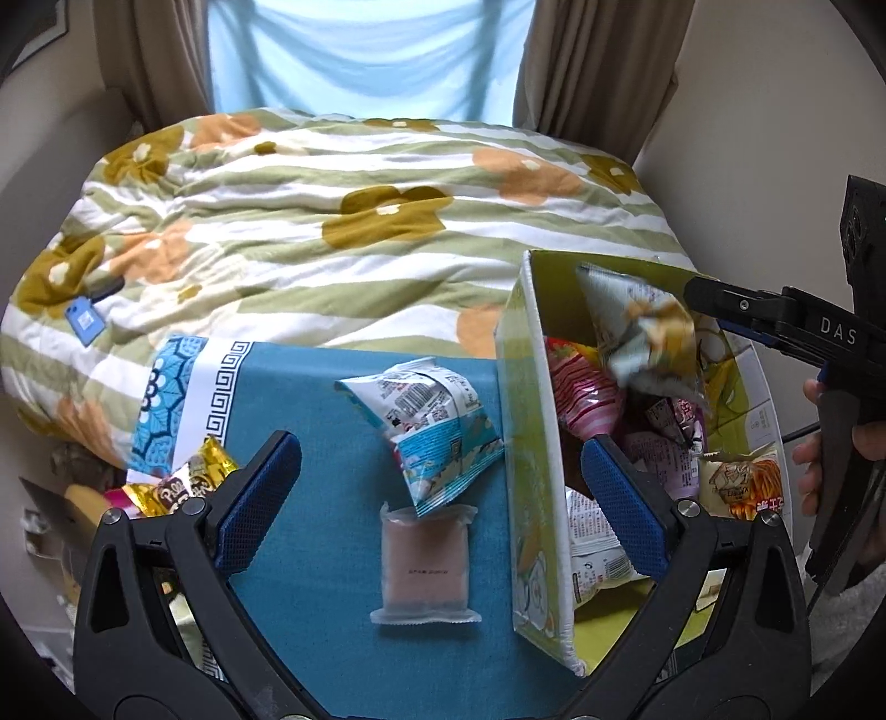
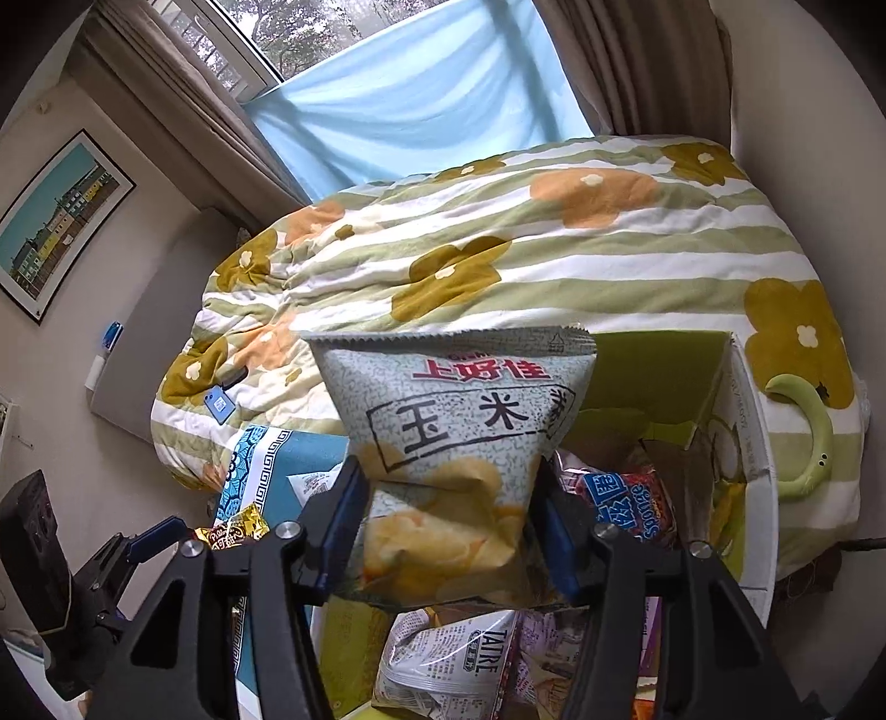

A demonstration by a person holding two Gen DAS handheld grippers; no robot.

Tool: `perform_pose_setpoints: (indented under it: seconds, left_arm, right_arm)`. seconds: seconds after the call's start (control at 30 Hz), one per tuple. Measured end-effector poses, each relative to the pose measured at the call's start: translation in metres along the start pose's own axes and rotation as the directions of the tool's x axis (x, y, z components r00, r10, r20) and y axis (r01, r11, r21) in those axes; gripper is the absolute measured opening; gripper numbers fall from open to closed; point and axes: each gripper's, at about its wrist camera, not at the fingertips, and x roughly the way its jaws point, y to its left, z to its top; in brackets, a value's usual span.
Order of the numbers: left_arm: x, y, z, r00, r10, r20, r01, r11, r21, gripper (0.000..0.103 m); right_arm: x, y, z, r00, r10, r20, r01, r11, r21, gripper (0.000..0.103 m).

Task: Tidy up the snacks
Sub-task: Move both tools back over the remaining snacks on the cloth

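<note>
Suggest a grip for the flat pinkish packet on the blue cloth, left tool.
The pinkish packet lies flat, long axis running away from the camera, beside the green box. Come from above with the open left tool and pinch across its two long side edges at mid-body. The blue-white snack bag overlaps the far seal, so avoid that end.

A: State illumination source.
B: Diffuse daylight enters through the window [image 2: 310, 33] behind the pale blue curtain [image 1: 365, 50]; brightness is even, shadows soft.
A: State glare.
B: Minor sheen on the clear snack packet [image 1: 425, 559].
A: State distortion and focus.
B: Strong fisheye curvature; corners vignette to black. The chip bag [image 2: 459, 443] is sharp in the right wrist view, motion-blurred in the left.
</note>
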Motion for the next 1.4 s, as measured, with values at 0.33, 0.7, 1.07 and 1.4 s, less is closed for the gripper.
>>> perform_pose_setpoints:
  seconds: [0.33,0.7,1.07,1.4]
  left_arm:
    - [-0.023,0.036,-0.015,1.000,0.017,0.026,-0.015,0.997,-0.076,0.101]
    - [-0.089,0.052,-0.043,0.989,0.074,0.127,-0.055,0.987,-0.154,0.101]
    - [-0.142,0.104,-0.092,0.969,0.170,0.178,-0.120,0.958,-0.260,0.101]
    - [-0.119,0.161,-0.090,0.985,0.102,0.138,-0.077,0.982,-0.172,0.101]
  right_arm:
    - [-0.018,0.006,-0.027,0.998,-0.004,0.067,0.005,1.000,-0.007,0.100]
    - [-0.058,0.029,-0.049,0.997,0.028,0.077,-0.019,0.994,-0.112,0.100]
    - [-0.083,0.076,-0.074,0.988,0.083,0.133,-0.048,0.968,-0.246,0.100]
    - [-0.061,0.134,-0.102,0.985,0.040,0.169,0.010,0.959,-0.282,0.100]
